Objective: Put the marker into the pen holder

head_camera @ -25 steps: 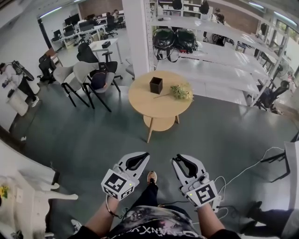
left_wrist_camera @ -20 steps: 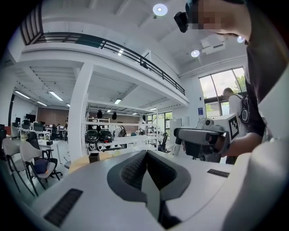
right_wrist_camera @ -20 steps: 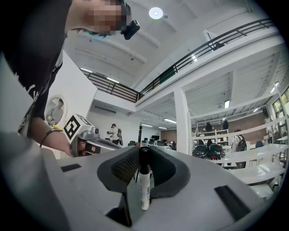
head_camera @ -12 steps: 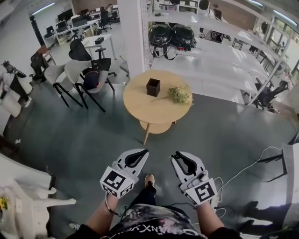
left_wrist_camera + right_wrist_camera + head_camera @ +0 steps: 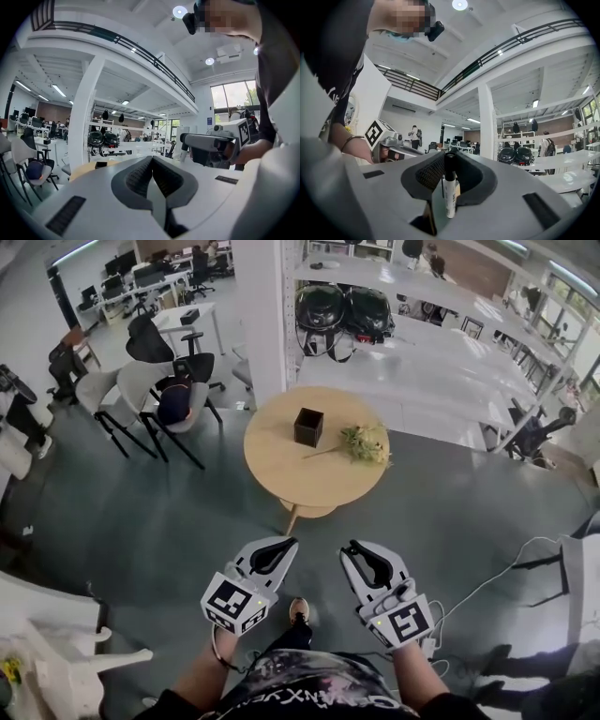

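The right gripper (image 5: 449, 161) is clamped on the marker (image 5: 449, 187). The marker's long axis runs up and down between the jaws, black cap at the top and white barrel below. The left gripper (image 5: 152, 161) has its jaws together on nothing. The dark pen holder (image 5: 308, 427) stands on the round desk (image 5: 281, 470), well apart from both grippers.

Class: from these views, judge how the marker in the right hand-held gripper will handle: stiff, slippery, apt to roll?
The marker looks straight and rigid, so probably stiff. Its round, smooth barrel would likely roll if laid on the table. Slim, so probably light.
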